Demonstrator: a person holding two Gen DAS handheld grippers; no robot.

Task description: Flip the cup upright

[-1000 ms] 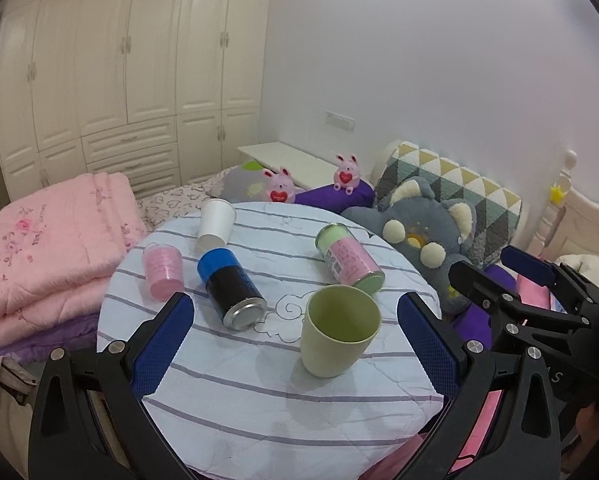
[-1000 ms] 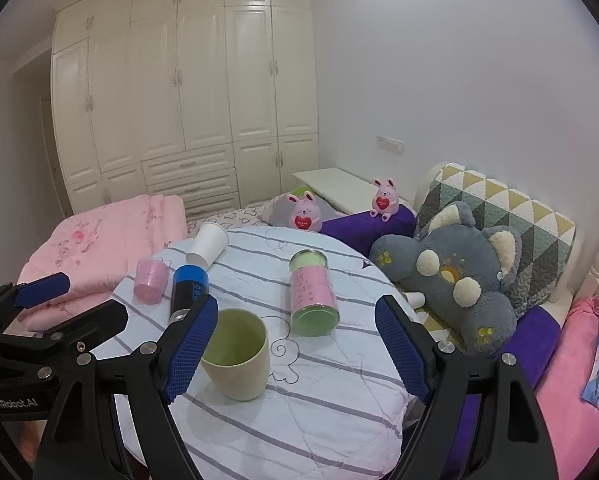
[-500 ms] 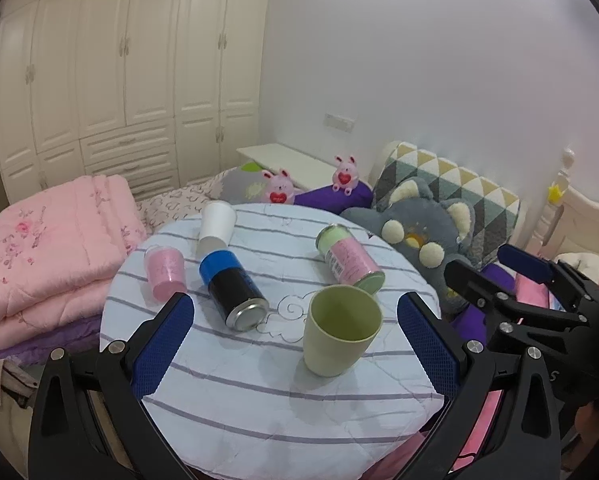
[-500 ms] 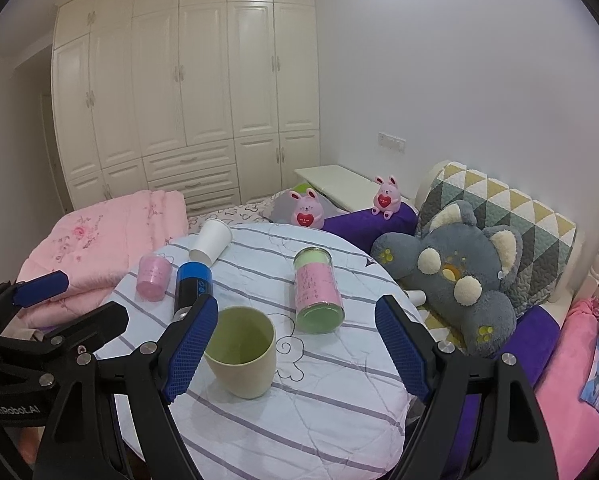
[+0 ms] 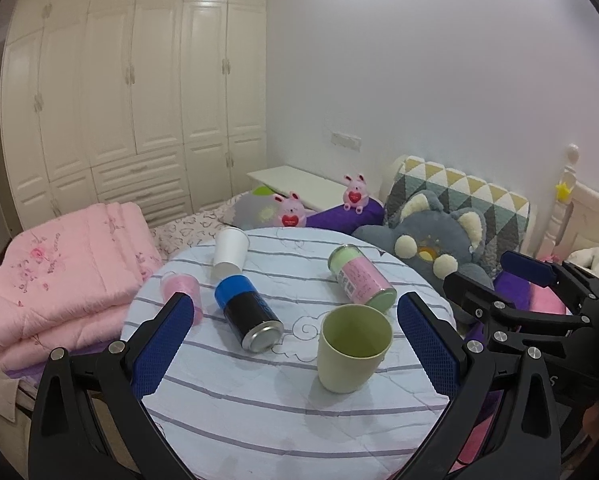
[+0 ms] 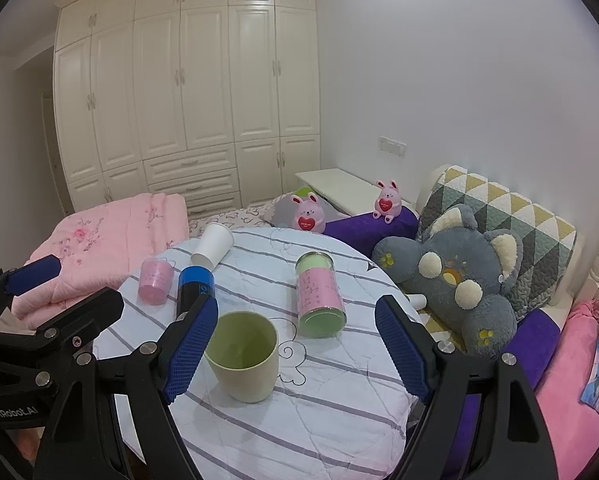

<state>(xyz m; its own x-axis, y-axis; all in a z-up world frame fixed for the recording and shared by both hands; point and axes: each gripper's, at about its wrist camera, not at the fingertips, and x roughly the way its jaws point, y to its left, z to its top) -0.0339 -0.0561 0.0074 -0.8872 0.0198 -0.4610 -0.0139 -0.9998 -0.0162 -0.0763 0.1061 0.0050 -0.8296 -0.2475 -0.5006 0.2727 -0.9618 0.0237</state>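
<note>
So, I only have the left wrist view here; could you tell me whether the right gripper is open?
Observer: Yes, the right gripper is wide open and grips nothing.
Operator: Thank you. Is anything hidden past the table's right edge?
Observer: What looks like a small white cup lies between the table and the grey plush.

Bare striped cloth lay on the near side of the table around the upright green cup. Behind it, the blue-capped can and pink-labelled can lay sideways, blocking the far side.
</note>
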